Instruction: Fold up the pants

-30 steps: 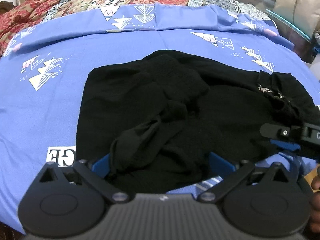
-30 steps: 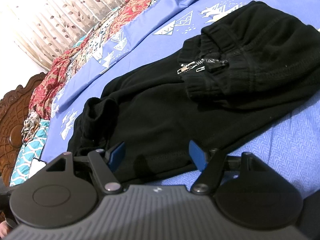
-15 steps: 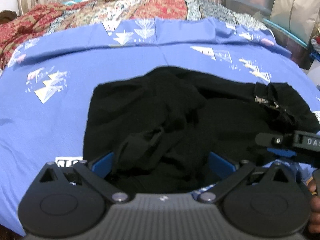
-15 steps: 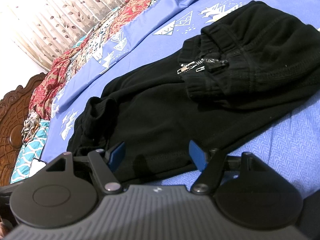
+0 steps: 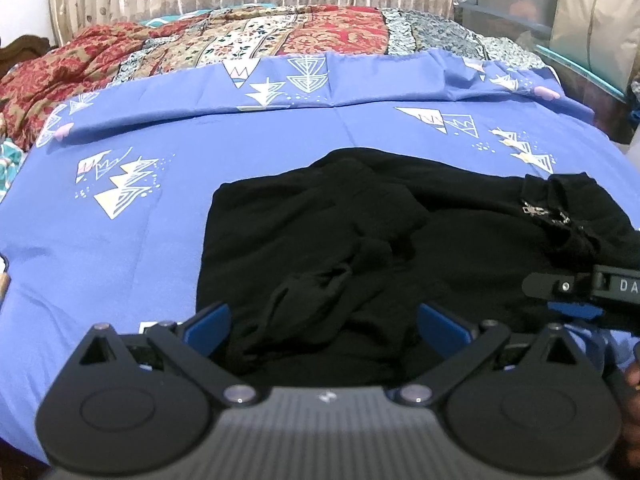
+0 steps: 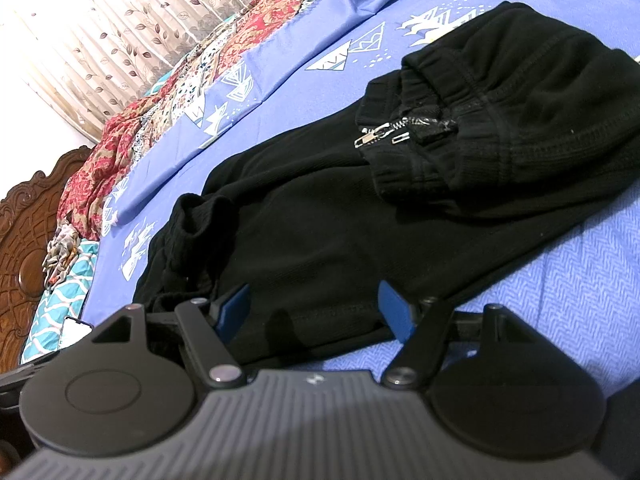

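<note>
Lining up for a fold: black pants point(image 5: 400, 248) bunched on the blue bed point(image 5: 120, 240), both jaws apart, left hand-held gripper point(image 5: 324, 322) over crumpled legs, right hand-held gripper point(image 6: 316, 306) apparently at the hem (waistband beyond). Next: clamp, carry across.

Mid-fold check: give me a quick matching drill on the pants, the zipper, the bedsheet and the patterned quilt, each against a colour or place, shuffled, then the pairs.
Things:
1. pants
2. zipper
3. bedsheet
4. quilt

Descriptions:
A. blue with white triangle prints
B. red and cream, at the far end of the bed
C. black, bunched between both open grippers' fingers
D. silver, at the waistband

Pairs: 1-C, 2-D, 3-A, 4-B
</note>
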`<control>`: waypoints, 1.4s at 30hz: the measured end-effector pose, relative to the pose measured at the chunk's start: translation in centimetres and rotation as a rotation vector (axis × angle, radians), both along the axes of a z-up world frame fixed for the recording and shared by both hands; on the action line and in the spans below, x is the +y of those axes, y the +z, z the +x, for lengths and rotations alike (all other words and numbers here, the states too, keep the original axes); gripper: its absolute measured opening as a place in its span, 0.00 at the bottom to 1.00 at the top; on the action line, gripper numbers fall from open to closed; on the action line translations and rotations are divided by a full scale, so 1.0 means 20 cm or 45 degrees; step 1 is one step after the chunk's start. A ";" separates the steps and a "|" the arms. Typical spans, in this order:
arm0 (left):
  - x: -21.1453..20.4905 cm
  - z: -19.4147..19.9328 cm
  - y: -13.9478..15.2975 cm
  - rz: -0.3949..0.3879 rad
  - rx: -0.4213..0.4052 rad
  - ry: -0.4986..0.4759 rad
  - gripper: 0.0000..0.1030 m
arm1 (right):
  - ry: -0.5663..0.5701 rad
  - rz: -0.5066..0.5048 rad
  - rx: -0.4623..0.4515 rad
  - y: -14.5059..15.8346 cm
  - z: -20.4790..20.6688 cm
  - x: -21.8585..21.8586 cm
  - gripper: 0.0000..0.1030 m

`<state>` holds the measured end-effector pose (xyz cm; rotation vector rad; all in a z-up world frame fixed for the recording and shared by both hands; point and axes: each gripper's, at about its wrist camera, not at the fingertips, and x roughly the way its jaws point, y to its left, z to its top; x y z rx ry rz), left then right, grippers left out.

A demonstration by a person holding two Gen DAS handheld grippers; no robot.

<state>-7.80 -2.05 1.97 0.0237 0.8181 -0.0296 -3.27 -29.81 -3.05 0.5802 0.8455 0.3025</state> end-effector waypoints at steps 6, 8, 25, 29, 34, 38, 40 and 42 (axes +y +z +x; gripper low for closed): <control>-0.01 -0.02 0.01 0.011 -0.027 -0.015 1.00 | -0.004 -0.003 0.000 0.00 -0.01 0.01 0.71; 0.00 -0.02 0.02 -0.005 -0.037 -0.016 1.00 | -0.005 -0.003 0.000 0.00 -0.01 0.01 0.71; 0.10 0.00 0.00 -0.005 0.013 0.112 1.00 | 0.004 -0.012 -0.006 0.00 -0.01 0.02 0.75; 0.11 0.01 -0.01 0.008 0.033 0.128 1.00 | 0.004 -0.014 -0.006 0.00 -0.02 0.02 0.75; 0.15 0.03 0.02 0.014 0.024 0.149 1.00 | 0.043 -0.072 -0.047 0.03 -0.03 0.05 0.74; 0.19 0.08 0.06 -0.026 0.034 0.161 1.00 | 0.051 -0.050 -0.120 0.10 -0.06 0.01 0.74; 0.19 0.11 0.09 -0.020 0.013 0.152 1.00 | 0.000 -0.064 -0.207 0.16 -0.09 -0.05 0.73; 0.18 0.13 0.13 -0.010 -0.014 0.127 1.00 | -0.095 -0.116 -0.301 0.23 -0.11 -0.13 0.73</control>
